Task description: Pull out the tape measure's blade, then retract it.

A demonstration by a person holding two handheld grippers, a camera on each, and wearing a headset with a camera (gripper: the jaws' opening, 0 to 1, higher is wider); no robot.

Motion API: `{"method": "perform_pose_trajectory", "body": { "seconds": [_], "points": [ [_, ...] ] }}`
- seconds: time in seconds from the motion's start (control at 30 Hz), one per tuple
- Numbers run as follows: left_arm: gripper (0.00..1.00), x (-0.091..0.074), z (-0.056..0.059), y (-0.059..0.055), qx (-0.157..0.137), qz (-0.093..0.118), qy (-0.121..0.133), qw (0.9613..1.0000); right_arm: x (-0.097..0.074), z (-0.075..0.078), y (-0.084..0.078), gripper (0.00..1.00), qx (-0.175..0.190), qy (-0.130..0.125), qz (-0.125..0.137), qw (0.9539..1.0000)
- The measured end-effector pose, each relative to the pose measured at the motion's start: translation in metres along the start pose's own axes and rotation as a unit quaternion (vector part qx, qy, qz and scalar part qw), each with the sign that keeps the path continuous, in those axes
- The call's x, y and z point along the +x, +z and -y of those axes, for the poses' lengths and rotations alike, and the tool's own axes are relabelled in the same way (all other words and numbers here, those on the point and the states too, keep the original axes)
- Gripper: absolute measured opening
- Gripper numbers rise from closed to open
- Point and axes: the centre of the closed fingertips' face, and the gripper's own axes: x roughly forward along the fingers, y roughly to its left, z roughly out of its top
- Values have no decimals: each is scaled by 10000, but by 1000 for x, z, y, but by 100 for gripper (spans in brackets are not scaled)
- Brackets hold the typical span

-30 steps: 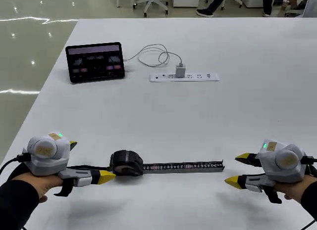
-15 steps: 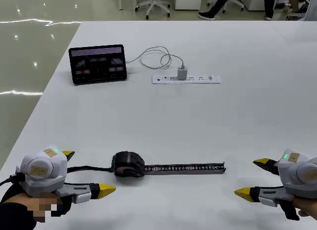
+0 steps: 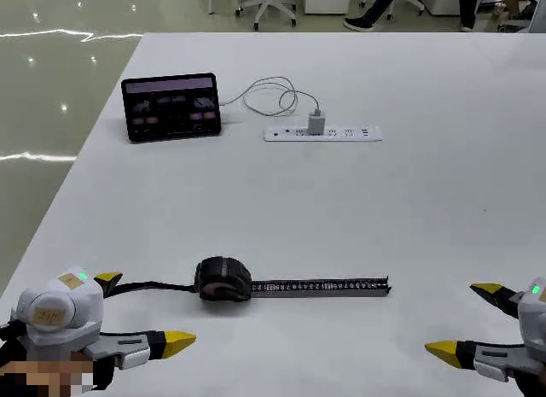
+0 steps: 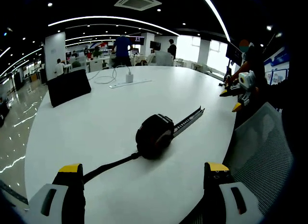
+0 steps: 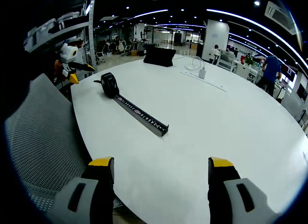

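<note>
Fingers (image 4: pixel 70 169) of left gripper (image 3: pixel 143 310) and right gripper (image 3: pixel 465 319): were spread wide, empty, drawn back from the tape measure (image 3: pixel 223 280). Blade (image 3: pixel 320 286): was left extended, flat on the table (image 3: pixel 341 209). Retraction was judged outstanding.

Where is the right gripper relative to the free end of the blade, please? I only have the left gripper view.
Observer: Apart from it. In the head view the right gripper sits right of the blade and nearer the person, with bare table between them.
Operator: Thank you. Are its jaws holding anything?
Observer: No. The right gripper view shows them wide open, with nothing between them.
Operator: Is the tablet switched on?
Observer: Yes. In the head view the tablet has a lit screen with rows of small tiles.
</note>
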Motion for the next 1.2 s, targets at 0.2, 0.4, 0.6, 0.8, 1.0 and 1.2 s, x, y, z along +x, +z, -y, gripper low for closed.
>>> {"method": "perform_pose_trajectory", "body": {
  "seconds": [0.2, 0.4, 0.6, 0.8, 1.0, 1.2],
  "points": [
    [100, -6, 1, 5, -168, 64, 31, 9998, -7, -14, 2, 84, 36, -9, 39, 10000],
    [100, -9, 3, 6, -226, 137, 24, 9996, -13, -14, 2, 95, 181, -57, 114, 9998],
    [100, -9, 8, 2, -193, 82, -51, 9998, -16, -10, 1, 100, 225, -44, 117, 9997],
    [100, -11, 9, 3, -180, 113, -54, 9998, -18, -7, -2, 100, 127, -9, 54, 9999],
    [100, -14, 8, 2, -197, 146, -23, 9997, -21, -6, -5, 100, -31, 74, -23, 10000],
    [100, -16, 5, 2, -239, 130, -8, 9996, -22, -3, -3, 99, -65, 46, -24, 10000]
  ]
}}
